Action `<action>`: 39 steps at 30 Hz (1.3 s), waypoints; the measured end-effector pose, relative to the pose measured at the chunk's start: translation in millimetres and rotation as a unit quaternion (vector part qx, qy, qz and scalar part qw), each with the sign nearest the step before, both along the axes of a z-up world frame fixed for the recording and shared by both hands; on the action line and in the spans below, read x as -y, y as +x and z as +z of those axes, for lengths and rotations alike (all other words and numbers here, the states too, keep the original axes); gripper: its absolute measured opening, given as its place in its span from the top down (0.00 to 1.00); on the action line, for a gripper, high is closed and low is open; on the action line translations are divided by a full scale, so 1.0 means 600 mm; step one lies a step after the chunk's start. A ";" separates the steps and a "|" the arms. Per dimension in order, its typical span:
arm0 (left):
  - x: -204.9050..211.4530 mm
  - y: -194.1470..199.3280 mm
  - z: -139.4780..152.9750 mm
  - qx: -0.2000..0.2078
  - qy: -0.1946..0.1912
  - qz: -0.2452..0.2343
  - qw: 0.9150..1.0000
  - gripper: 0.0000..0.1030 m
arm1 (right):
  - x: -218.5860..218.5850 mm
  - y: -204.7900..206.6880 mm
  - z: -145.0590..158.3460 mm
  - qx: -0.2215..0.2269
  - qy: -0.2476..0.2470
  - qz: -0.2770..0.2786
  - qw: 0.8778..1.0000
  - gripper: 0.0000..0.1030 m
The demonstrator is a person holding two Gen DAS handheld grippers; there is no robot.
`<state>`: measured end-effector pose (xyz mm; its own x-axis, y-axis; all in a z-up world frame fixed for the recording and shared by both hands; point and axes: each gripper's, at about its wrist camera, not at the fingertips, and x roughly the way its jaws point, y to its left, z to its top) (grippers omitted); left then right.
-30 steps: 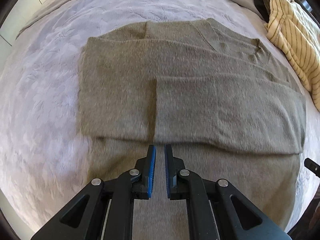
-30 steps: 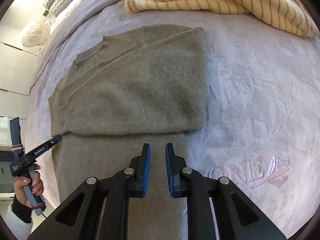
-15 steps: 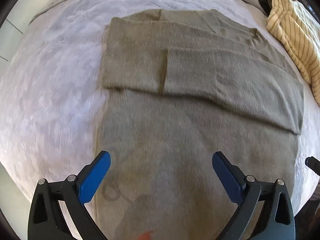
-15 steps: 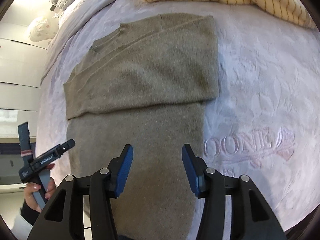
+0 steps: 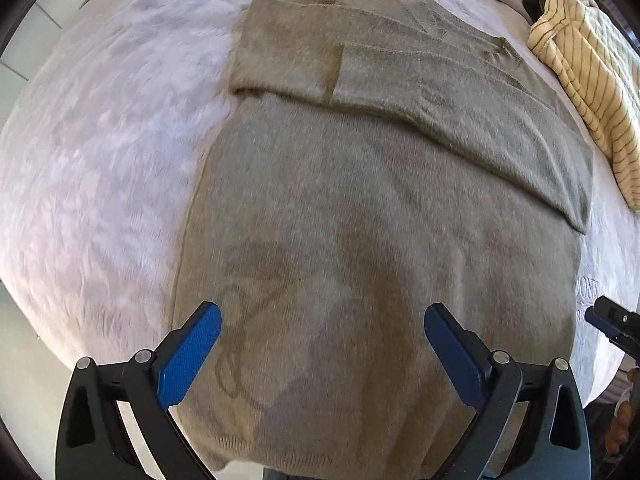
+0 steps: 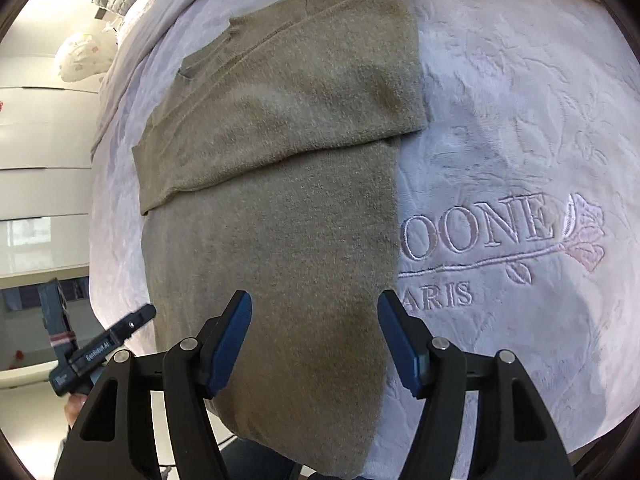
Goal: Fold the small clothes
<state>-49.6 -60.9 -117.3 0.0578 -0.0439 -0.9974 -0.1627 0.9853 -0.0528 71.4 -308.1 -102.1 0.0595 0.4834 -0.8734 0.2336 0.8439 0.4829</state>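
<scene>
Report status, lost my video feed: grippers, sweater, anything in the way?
Left gripper open, right gripper open, both empty over the hem end. Olive sweater flat on bedspread, sleeves folded across. Striped garment off to the side, not blocking.

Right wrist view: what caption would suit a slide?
Open tongs above an olive sweater, sleeves folded, on a lilac bedspread.

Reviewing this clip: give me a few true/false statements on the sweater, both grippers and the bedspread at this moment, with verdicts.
1. Both sleeves of the olive sweater are folded across its chest. True.
2. The left gripper is clamped on the hem. False: its jaws are spread wide, holding nothing.
3. The right gripper is open above the sweater's lower part. True.
4. The striped cream garment lies on top of the sweater. False: it lies beside it, on the bedspread.
5. The bedspread is plain. False: it carries embroidered lettering and a rose.
</scene>
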 end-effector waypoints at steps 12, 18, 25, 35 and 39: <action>-0.050 -0.019 0.027 0.021 -0.003 -0.054 0.998 0.01 | -0.047 -0.075 0.005 -0.013 -0.013 -0.029 0.999 0.33; -0.081 -0.059 0.010 0.016 -0.005 -0.068 0.998 0.01 | -0.083 -0.138 0.003 -0.020 -0.003 -0.064 0.998 0.33; -0.117 -0.115 0.007 0.015 -0.001 -0.076 0.997 0.01 | -0.109 -0.199 0.004 -0.017 -0.002 -0.082 0.996 0.33; -0.176 -0.187 -0.021 -0.013 -0.008 -0.077 0.997 0.01 | -0.080 -0.264 -0.007 -0.024 0.030 -0.114 0.993 0.33; -0.191 -0.204 -0.030 -0.021 -0.040 -0.059 0.997 0.01 | -0.073 -0.285 -0.005 -0.022 0.029 -0.106 0.994 0.33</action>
